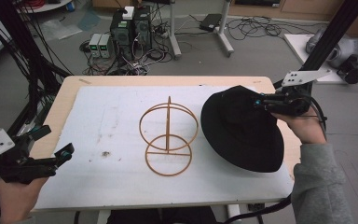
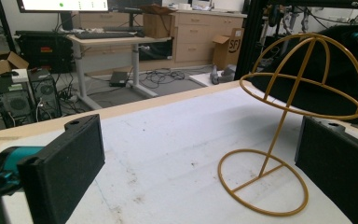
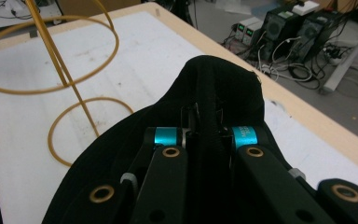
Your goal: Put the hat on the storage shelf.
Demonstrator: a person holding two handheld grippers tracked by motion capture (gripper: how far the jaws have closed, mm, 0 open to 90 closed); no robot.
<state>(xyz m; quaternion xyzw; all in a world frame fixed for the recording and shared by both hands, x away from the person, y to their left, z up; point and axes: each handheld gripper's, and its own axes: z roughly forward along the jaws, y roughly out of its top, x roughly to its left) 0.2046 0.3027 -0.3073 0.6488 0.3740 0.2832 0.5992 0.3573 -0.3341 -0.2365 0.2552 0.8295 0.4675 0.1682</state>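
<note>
the black hat (image 1: pixel 242 128) sits at the right of centre in the high view, tilted, its far edge raised and its near brim down on the white sheet (image 1: pixel 112 154) that covers the surface (image 1: pixel 70 86). the right gripper (image 1: pixel 261 101) comes in from the right edge of that frame and has the hat's raised edge in its jaws; in the right gripper view the two black jaws stand pressed close together at the lower middle of the frame, with a fold of the black hat (image 3: pixel 223 84) pinched between them, so the jaws are closed tight on the hat. the hand (image 1: pixel 307 128) holding this gripper shows just right of the hat, with a grey sleeve (image 1: pixel 319 186) running down to the lower right corner.

just left of the hat, in the middle of the high view, stands a yellow wire hat stand (image 1: pixel 168 137), upright, with a round base ring, a thin stem and a domed wire top; hat and stand are near each other but apart. in the left gripper view the stand (image 2: pixel 289 116) fills the right half of the frame.

the left gripper (image 1: pixel 53 142) rests at the lower left of the high view, off the sheet's left edge, well apart from the stand. its jaws stand wide open with nothing between them, as the left gripper view shows.
</note>
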